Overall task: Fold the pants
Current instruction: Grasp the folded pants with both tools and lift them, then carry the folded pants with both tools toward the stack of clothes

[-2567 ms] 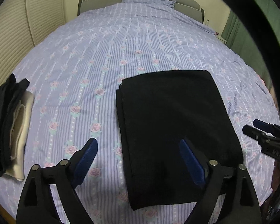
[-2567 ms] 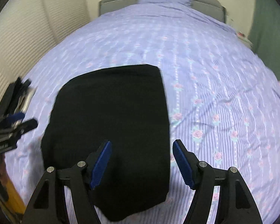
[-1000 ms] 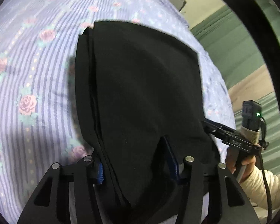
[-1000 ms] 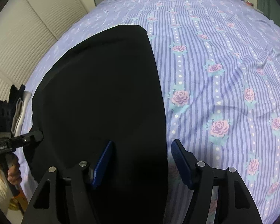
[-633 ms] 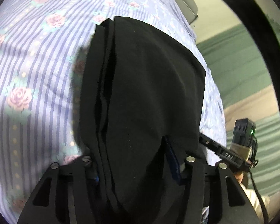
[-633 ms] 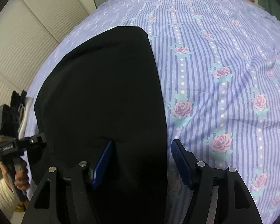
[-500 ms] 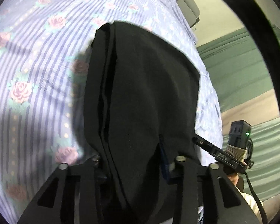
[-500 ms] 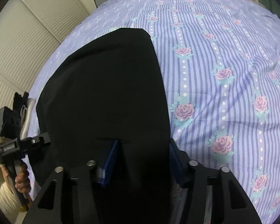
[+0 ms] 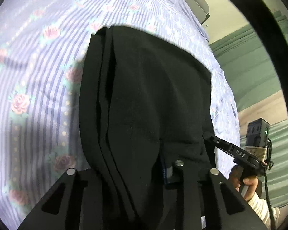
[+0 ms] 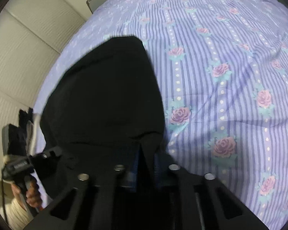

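Note:
The folded black pants (image 9: 153,95) lie on the striped floral bedsheet (image 9: 38,67); they also show in the right wrist view (image 10: 109,95). My left gripper (image 9: 136,172) is shut on their near edge, cloth draped over its fingers, one blue pad (image 9: 164,169) just showing. My right gripper (image 10: 146,170) is shut on the near right corner, black cloth pinched between its blue pads (image 10: 133,172). Each gripper shows in the other's view: the right one (image 9: 209,137) and the left one (image 10: 53,152). The near edge is lifted off the sheet.
The bedsheet (image 10: 230,67) stretches far and right. A grey headboard (image 9: 199,2) is at the far end. A pile of dark and light clothes (image 10: 23,126) lies at the left edge. Green curtains (image 9: 259,57) hang on the right, a white panelled wall (image 10: 28,48) on the left.
Both grippers closed on the near edge of the pants; the right jaws, open around the corner before, now pinch it. The near edge has risen and the cloth bunches.

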A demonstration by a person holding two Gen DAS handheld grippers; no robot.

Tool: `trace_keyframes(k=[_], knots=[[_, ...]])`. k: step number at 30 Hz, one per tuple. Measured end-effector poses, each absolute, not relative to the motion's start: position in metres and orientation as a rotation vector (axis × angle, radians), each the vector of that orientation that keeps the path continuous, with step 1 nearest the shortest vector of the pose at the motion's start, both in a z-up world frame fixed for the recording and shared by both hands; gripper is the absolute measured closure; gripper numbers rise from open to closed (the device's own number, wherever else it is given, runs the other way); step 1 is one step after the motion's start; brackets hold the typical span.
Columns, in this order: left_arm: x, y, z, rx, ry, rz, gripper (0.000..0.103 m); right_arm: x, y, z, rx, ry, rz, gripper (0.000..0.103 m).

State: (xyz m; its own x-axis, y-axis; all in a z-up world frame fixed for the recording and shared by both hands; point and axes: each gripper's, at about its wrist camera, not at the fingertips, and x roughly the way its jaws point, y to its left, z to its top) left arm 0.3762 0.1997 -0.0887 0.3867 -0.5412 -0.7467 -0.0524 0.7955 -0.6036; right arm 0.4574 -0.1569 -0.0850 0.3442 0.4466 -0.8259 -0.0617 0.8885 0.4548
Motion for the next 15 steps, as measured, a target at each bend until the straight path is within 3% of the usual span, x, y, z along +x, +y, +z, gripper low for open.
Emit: trace_keyframes(k=[15], knots=[[0.359,0.16,0.028,-0.469,1.079,-0.293,0.079,0.408,-0.153,0.028,0.283,1.054,0.345,0.096]])
